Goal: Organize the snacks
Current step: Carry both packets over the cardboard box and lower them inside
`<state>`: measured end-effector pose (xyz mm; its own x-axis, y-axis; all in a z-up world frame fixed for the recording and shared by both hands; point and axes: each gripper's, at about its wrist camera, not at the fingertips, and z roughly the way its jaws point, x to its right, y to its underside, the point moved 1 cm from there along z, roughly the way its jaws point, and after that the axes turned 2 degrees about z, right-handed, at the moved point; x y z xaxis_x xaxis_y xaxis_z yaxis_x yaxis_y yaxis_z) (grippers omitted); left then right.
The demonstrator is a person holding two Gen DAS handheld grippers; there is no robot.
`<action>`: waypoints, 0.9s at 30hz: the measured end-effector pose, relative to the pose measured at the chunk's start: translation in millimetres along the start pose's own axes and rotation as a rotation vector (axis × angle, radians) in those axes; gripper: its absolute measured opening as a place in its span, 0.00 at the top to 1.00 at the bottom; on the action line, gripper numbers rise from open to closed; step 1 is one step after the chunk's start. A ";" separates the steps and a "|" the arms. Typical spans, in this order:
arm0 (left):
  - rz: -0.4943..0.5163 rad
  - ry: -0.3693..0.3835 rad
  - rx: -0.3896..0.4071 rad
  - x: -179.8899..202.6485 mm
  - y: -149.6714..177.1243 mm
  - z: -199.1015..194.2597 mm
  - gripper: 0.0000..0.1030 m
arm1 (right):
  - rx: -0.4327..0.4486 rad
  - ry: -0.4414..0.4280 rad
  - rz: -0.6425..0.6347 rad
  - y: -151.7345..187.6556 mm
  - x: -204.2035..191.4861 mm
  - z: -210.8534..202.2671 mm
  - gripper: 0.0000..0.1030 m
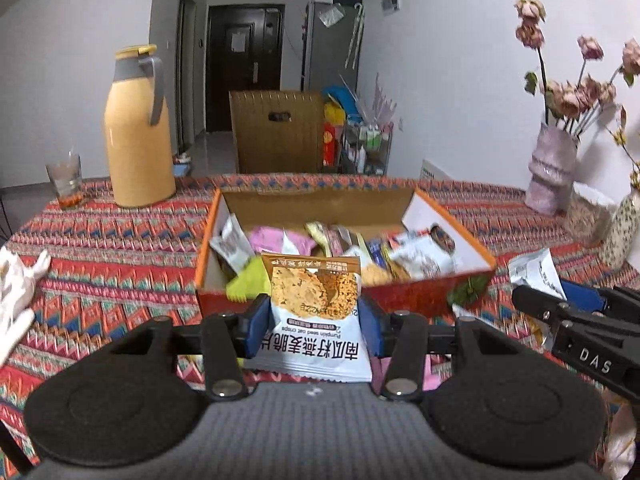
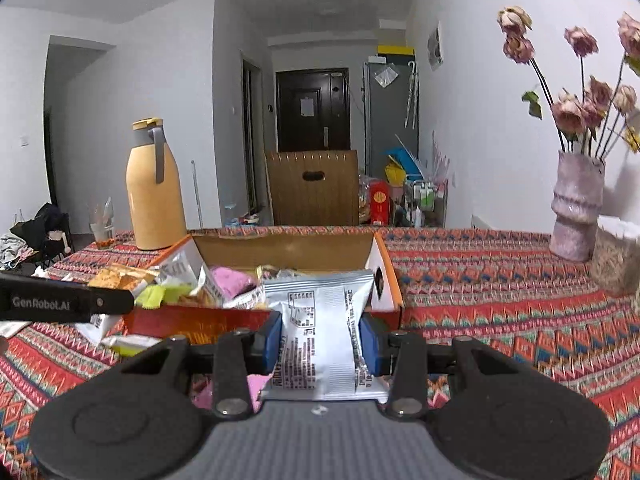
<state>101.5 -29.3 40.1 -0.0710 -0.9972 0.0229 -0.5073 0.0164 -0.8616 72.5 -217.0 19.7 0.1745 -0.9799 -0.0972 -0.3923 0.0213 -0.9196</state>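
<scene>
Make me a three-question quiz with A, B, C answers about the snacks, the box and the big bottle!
1. Where is the thermos?
A. inside the box
B. on the tablecloth, left of the box
C. on the floor

2. What colour are the box's rims?
A. orange
B. green
C. black

3. What is the left hand-held gripper doing?
A. open, empty
B. holding an oat crisps packet
C. holding a glass

Answers: 1 B, it stands beside the box; 2 A, orange edges show; 3 B, blue pads pinch the packet.
</scene>
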 end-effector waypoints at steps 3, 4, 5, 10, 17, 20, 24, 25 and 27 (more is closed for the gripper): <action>-0.005 -0.008 0.024 -3.1 -14.0 2.3 0.53 | 0.009 0.001 -0.011 -11.7 -3.3 9.2 0.62; -0.007 -0.011 0.032 -4.2 -19.1 3.7 0.53 | 0.010 0.002 -0.013 -13.8 -4.9 12.1 0.62; -0.010 -0.012 0.038 -5.3 -23.3 5.1 0.53 | 0.011 0.003 -0.015 -17.6 -5.8 16.1 0.62; -0.035 -0.023 0.055 -10.7 -43.4 18.4 0.53 | 0.010 0.010 -0.022 -35.2 -9.8 39.0 0.62; -0.067 -0.038 0.068 -17.8 -64.8 44.1 0.53 | 0.005 0.015 -0.017 -54.7 -11.9 71.9 0.62; -0.080 -0.046 0.072 -21.1 -70.9 56.7 0.53 | 0.000 0.020 -0.017 -59.6 -13.8 87.0 0.62; -0.105 -0.045 0.060 -27.0 -73.7 75.4 0.53 | -0.006 0.028 -0.007 -63.4 -14.2 107.6 0.62; -0.111 -0.045 0.055 -28.2 -73.3 81.5 0.53 | -0.007 0.030 -0.002 -63.3 -13.9 113.0 0.62; -0.122 -0.055 0.051 -30.6 -70.4 91.0 0.53 | -0.004 0.034 0.010 -61.9 -13.4 122.4 0.62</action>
<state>217.6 -6.5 54.0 0.0367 -0.9941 0.1024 -0.4650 -0.1077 -0.8788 205.0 -180.9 31.4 0.1395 -0.9859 -0.0929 -0.3973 0.0302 -0.9172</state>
